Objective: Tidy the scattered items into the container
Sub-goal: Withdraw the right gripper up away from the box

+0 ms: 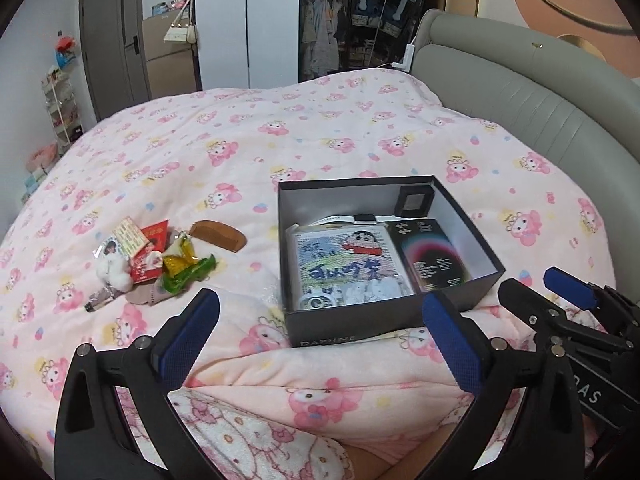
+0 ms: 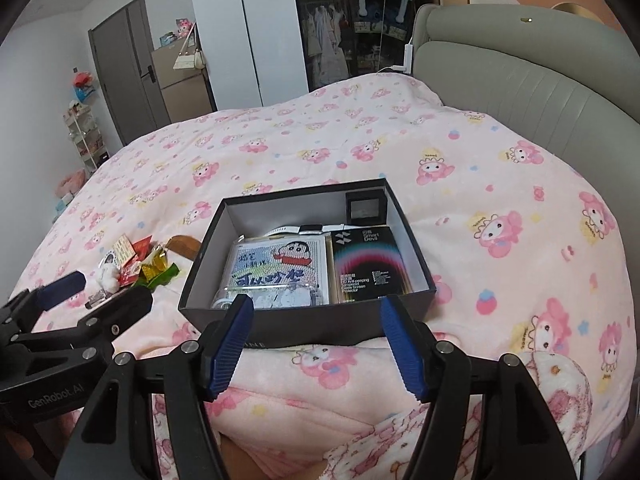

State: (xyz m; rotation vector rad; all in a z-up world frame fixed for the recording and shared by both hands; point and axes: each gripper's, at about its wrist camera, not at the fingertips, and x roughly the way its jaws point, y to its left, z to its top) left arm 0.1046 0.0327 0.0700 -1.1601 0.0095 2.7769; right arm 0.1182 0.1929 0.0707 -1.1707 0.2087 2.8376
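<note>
Box point(image 2: 280, 320) just beyond open, empty right gripper point(image 2: 318, 310).

A pink-quilted bed point(image 1: 320, 128) carries a dark box point(image 1: 384, 316) and scattered trinkets point(image 1: 152, 260).

Ahead of and under both grippers spreads a pale pink blanket point(image 1: 320, 136) printed with pink cartoon characters, folded into a thicker ridge nearest the fingers. Beyond it to the right curves a grey padded headboard point(image 1: 532, 92), with a white charger point(image 1: 409, 54) plugged in by its near end. Straight ahead at the far side stands a white wardrobe point(image 1: 248, 20), and beside it a dark glass-fronted cabinet point(image 2: 352, 20) holding hung clothes and a blue plush toy. Far left is a grey door point(image 1: 114, 44), a cream handbag point(image 2: 187, 60) hanging near it, and a white wire shelf point(image 1: 64, 108) against the wall.
</note>
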